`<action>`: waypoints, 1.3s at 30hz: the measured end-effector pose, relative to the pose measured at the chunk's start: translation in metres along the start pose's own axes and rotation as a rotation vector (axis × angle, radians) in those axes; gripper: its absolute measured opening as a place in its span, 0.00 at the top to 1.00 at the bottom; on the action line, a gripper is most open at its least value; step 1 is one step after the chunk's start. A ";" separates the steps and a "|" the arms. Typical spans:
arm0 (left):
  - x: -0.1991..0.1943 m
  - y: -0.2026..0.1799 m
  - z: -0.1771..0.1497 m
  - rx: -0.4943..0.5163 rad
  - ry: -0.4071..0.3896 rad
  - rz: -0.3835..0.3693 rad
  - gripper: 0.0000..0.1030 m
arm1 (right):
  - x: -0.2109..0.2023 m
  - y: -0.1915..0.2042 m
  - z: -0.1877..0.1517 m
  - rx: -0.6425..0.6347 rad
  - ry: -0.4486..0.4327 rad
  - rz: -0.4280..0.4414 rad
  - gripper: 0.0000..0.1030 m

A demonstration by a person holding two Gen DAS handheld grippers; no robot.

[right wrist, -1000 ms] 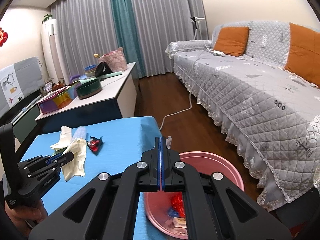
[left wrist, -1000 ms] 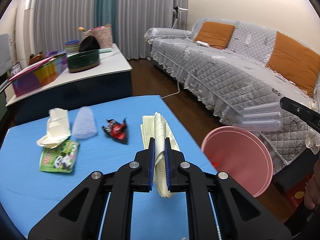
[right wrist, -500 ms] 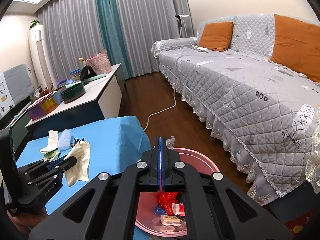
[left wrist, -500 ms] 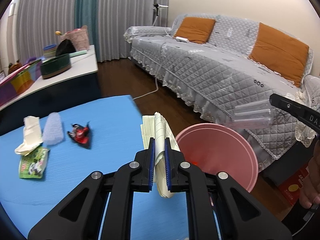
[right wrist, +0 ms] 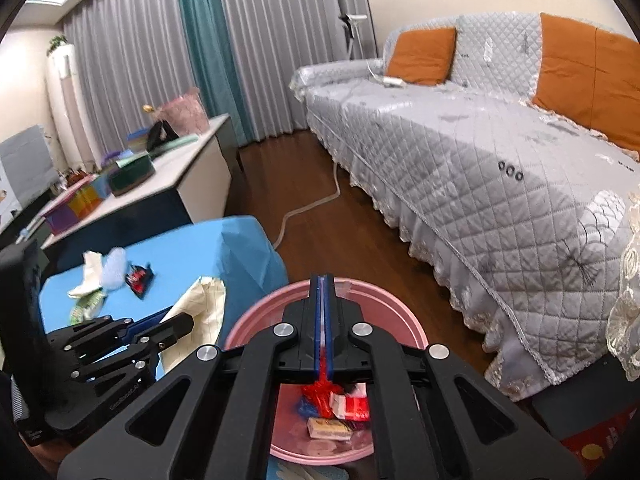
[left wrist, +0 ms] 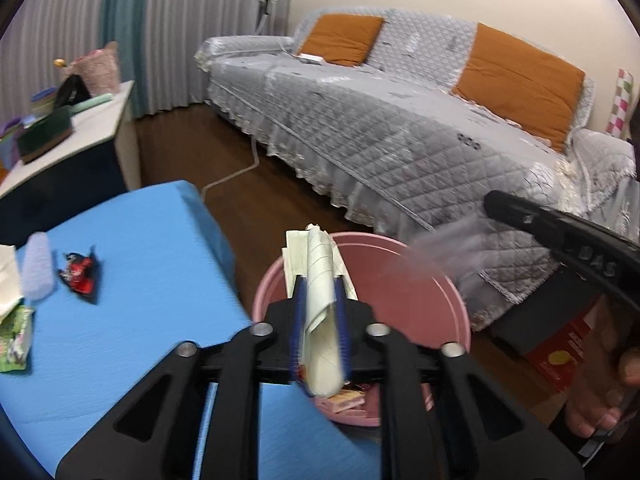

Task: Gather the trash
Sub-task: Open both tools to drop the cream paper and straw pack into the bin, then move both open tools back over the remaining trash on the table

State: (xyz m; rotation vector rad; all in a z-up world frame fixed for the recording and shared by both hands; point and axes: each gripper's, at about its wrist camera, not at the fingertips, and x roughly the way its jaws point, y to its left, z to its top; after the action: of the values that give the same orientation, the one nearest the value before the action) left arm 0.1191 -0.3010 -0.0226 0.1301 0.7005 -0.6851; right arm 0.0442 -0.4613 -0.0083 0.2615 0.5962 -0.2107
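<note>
Moved: left tongs (left wrist: 320,304) pinching cream wrapper (left wrist: 320,280), long axis forward, above pink bin (left wrist: 440,304) | right tongs (right wrist: 323,300) pressed together

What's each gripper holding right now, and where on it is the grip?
The left gripper pinches the cream paper wrapper around its middle, over the pink bin. The right gripper is shut on clear plastic film, at its edge.

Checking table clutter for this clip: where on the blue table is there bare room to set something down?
Bare cloth runs from the red wrapper across to the blue table edge by the pink bin, and along the near side. The left end is crowded: foam piece, white paper, green packet.
</note>
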 end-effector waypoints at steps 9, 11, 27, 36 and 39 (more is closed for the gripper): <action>-0.012 0.026 -0.004 -0.070 -0.008 0.012 0.66 | 0.008 -0.001 0.000 0.051 0.021 0.004 0.65; -0.015 0.033 -0.004 -0.085 -0.012 0.026 0.66 | 0.010 0.007 0.000 0.037 0.021 0.007 0.65; -0.046 0.118 -0.020 -0.179 -0.016 0.224 0.66 | 0.023 0.076 0.003 -0.058 0.024 0.053 0.65; -0.069 0.195 -0.043 -0.290 -0.001 0.454 0.66 | 0.032 0.124 0.001 -0.122 0.031 0.112 0.65; -0.074 0.217 -0.049 -0.325 0.007 0.511 0.66 | 0.036 0.139 -0.001 -0.138 0.032 0.136 0.65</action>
State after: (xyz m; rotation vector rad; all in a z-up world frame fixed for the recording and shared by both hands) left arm 0.1854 -0.0766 -0.0376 0.0093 0.7387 -0.0788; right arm 0.1105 -0.3336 -0.0046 0.1710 0.6192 -0.0339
